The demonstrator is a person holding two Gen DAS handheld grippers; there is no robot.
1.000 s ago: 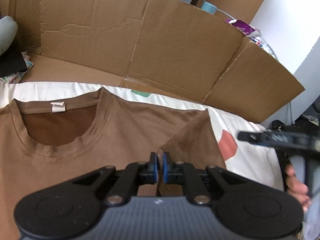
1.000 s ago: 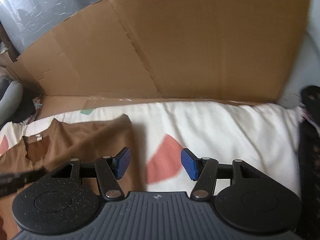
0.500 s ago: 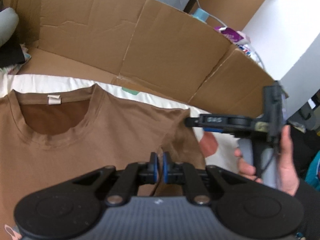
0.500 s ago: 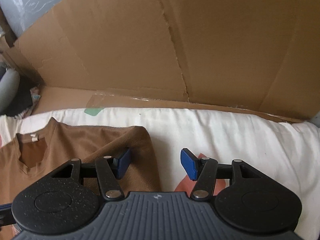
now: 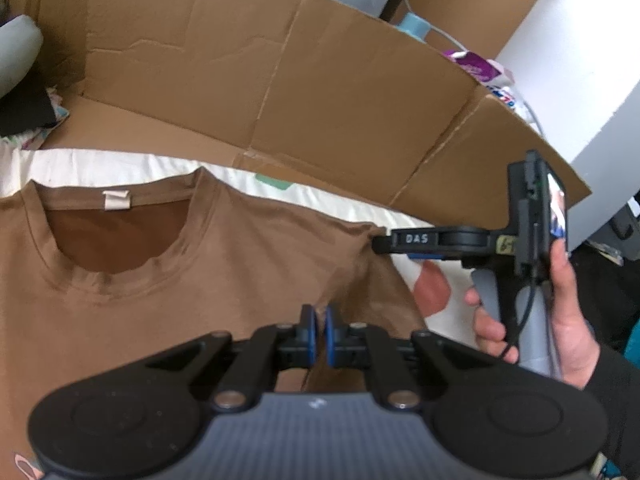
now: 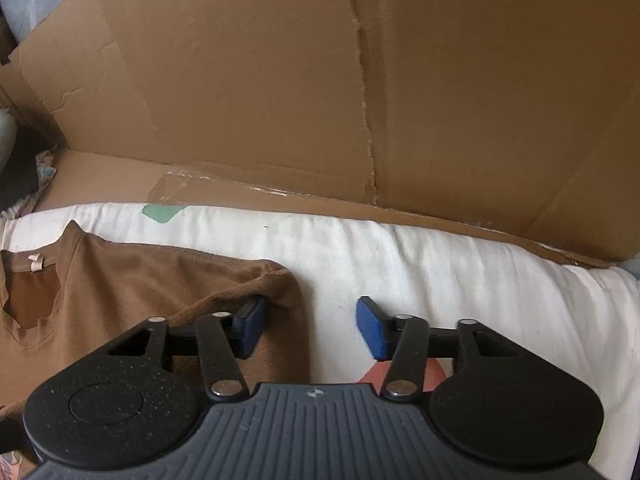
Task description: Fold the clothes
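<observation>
Pinching brown t-shirt [image 5: 248, 264] fold with clenched left gripper [image 5: 319, 334] | right gripper [image 6: 310, 326] released, straddling sleeve edge [image 6: 294, 292]

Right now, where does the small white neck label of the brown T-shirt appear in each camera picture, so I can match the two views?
Left wrist view: the neck label sits upper left, inside the collar of the brown T-shirt.
Right wrist view: the label is at the far left edge, at mid height.
Shared landmark: the green patch on the white sheet, just in front of the cardboard wall.
</observation>
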